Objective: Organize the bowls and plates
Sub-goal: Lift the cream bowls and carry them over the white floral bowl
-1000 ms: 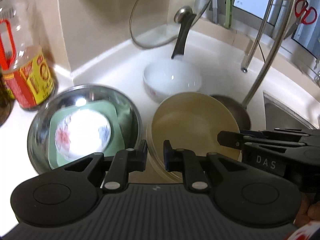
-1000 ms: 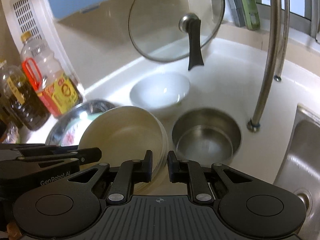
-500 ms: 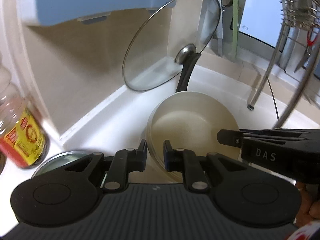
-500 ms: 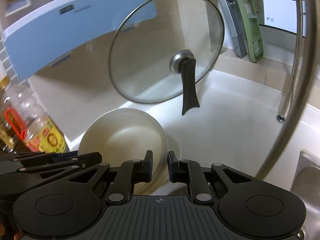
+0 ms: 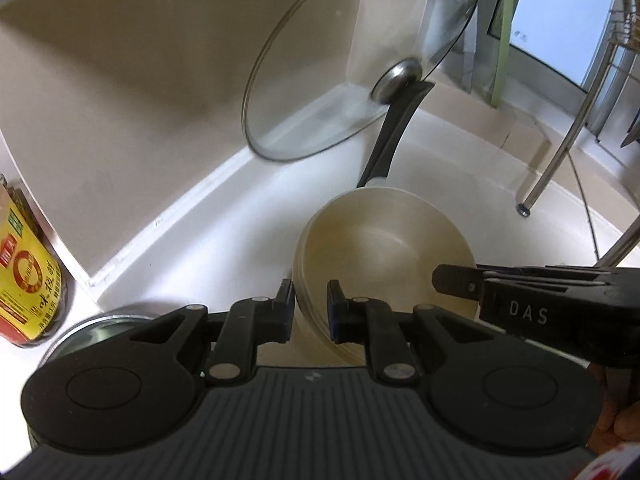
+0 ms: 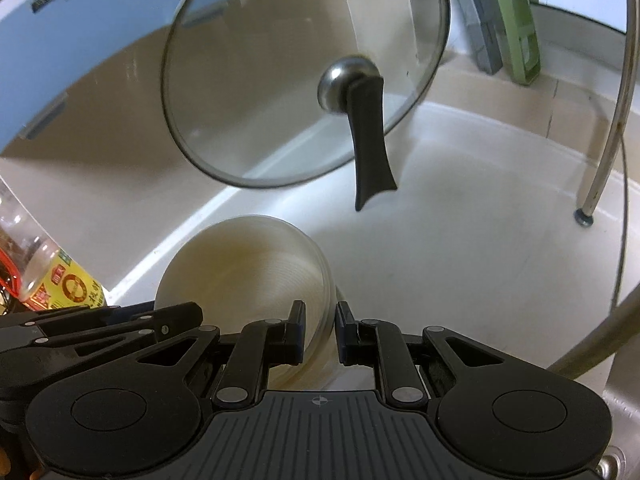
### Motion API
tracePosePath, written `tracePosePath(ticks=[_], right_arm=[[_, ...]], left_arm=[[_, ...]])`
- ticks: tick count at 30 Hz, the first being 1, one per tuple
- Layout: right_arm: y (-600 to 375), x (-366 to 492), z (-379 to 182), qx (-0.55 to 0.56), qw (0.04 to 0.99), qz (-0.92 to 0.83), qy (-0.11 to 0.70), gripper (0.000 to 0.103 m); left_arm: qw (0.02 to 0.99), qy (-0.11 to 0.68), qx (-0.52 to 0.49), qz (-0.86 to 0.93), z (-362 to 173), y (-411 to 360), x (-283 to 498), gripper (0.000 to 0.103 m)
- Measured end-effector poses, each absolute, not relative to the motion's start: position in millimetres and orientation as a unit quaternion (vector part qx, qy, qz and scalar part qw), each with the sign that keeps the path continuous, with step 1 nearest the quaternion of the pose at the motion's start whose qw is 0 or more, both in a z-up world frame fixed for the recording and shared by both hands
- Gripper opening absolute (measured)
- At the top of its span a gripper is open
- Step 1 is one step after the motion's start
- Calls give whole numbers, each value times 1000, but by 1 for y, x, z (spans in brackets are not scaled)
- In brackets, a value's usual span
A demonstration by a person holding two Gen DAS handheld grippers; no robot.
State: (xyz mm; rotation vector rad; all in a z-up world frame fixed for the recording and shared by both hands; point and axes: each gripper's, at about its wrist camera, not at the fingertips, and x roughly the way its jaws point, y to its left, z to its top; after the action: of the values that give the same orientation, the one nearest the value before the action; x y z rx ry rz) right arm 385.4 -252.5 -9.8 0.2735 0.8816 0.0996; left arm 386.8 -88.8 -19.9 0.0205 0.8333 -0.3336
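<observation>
A stack of cream bowls [image 5: 384,248] is held up off the white counter. My left gripper [image 5: 311,307] is shut on the stack's left rim. My right gripper [image 6: 320,330] is shut on the stack's right rim [image 6: 326,292], and its fingers [image 5: 460,282] reach over the far rim in the left wrist view. The stack [image 6: 244,268] tilts toward the left in the right wrist view. The steel bowl [image 5: 96,328] shows only as a rim at the lower left. The white bowl and the small steel bowl are out of view.
A glass pot lid [image 6: 280,80] with a black handle [image 6: 368,144] leans against the back wall. An oil bottle [image 5: 28,280] stands at the left. A metal rack leg [image 6: 600,168] stands on the counter [image 6: 480,240] at the right, with a sink edge beyond.
Both grippers have lifted the cream bowl stack up from the counter. The white bowl, the small steel bowl and the plate in the big steel bowl have dropped out of view.
</observation>
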Motion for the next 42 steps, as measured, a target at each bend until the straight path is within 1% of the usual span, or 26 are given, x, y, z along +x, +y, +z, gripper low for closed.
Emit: tracePosePath(ticks=[14,29,30,32,33,34,42], right_arm=[[-249,396,-22,122,885,48,447,16],[-245,400,-26,105,885,41,451,17],[-246,398,-26,104,886,42,450,19],[-247,396,-23,103,889,42,445,35],[-248,394,-22,104,891,42,441,46],[-249,392,-20,106,893,42,436,51],[-255,364,3,128,904,61,404,53]], left_arm=[[891,425,10,-156,-34,-92,394,15],[888,431,5,-161,-37,-91,395,15],[888,430,5,-162,-36,-91,394,16],[889,429,4,-162,-35,-91,392,18],[889,427,4,-162,-34,-91,392,18],[890,426,4,-162,-33,-90,390,19],[903,397,-1,-166,-11,-80,366,23]])
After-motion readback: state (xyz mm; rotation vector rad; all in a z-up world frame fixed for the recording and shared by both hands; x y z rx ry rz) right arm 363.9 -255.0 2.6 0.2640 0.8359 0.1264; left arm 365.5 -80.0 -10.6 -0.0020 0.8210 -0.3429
